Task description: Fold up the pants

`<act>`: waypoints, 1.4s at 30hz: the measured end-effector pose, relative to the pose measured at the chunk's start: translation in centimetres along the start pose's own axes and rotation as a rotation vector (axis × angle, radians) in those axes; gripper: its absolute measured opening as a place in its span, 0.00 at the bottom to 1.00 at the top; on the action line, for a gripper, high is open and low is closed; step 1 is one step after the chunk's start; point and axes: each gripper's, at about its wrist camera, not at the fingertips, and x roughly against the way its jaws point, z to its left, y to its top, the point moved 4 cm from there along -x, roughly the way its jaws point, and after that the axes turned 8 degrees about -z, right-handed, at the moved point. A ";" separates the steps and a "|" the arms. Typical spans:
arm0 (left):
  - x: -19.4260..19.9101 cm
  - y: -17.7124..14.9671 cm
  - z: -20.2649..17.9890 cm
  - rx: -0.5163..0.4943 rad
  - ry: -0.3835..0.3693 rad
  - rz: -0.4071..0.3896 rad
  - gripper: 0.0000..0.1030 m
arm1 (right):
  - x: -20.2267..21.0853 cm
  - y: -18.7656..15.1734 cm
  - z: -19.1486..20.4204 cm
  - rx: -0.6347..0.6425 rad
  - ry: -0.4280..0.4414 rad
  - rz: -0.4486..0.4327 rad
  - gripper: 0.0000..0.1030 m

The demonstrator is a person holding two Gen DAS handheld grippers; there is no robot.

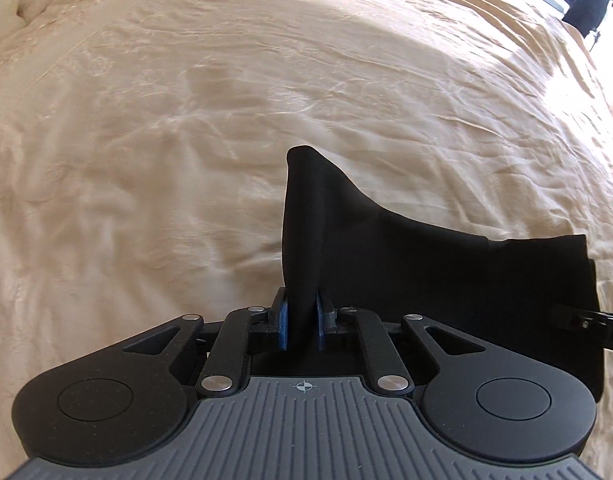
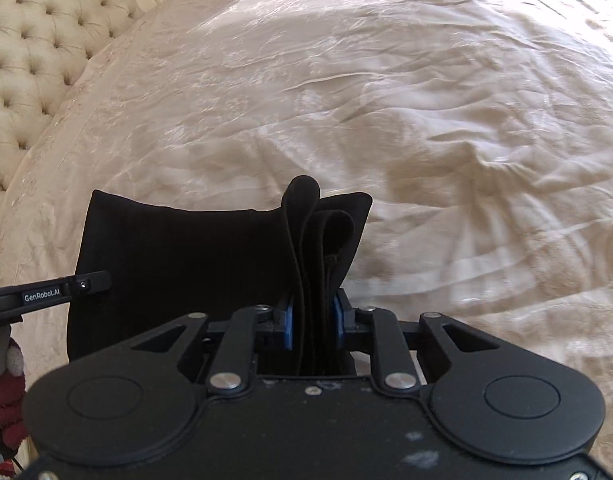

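Two grippers hold one pair of black pants (image 1: 406, 256) up over a big bed (image 1: 146, 140). The bed has a cream cover full of little wrinkles, and bright light falls on its far side.

The left gripper (image 1: 301, 320) is squeezed tight on a thin edge of the pants. Its blue pads (image 1: 283, 322) press the cloth from both sides. A point of black cloth sticks up past the pads, and the rest of the pants spreads off to the right.

The right gripper (image 2: 313, 328) is clamped on a thicker bunch of the pants (image 2: 186, 264). Its blue pads (image 2: 289, 330) sit on each side of several folded layers. The layers loop over at the top, and one looks like a band. A thin string with a knot hangs in the folds. The rest of the cloth spreads off to the left.

The pants hang between the two grippers like a dark sheet. In each view, the tip of the other gripper shows at the far edge of the cloth.

A soft headboard (image 2: 30, 64) with buttons stands at the left end of the bed. Something red and fuzzy (image 2: 6, 404) shows low in the corner of the right view.
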 end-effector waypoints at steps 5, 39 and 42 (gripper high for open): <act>0.5 1.2 8.5 0.044 0.076 -0.017 0.12 | -4.1 0.5 8.5 0.076 0.069 0.029 0.19; 2.6 -0.1 18.4 0.143 0.246 -0.043 0.31 | -4.8 0.8 18.4 0.184 -0.168 -0.062 0.40; 4.5 -0.7 16.3 0.137 0.236 -0.047 0.31 | -2.9 -0.6 19.1 0.172 -0.149 -0.066 0.40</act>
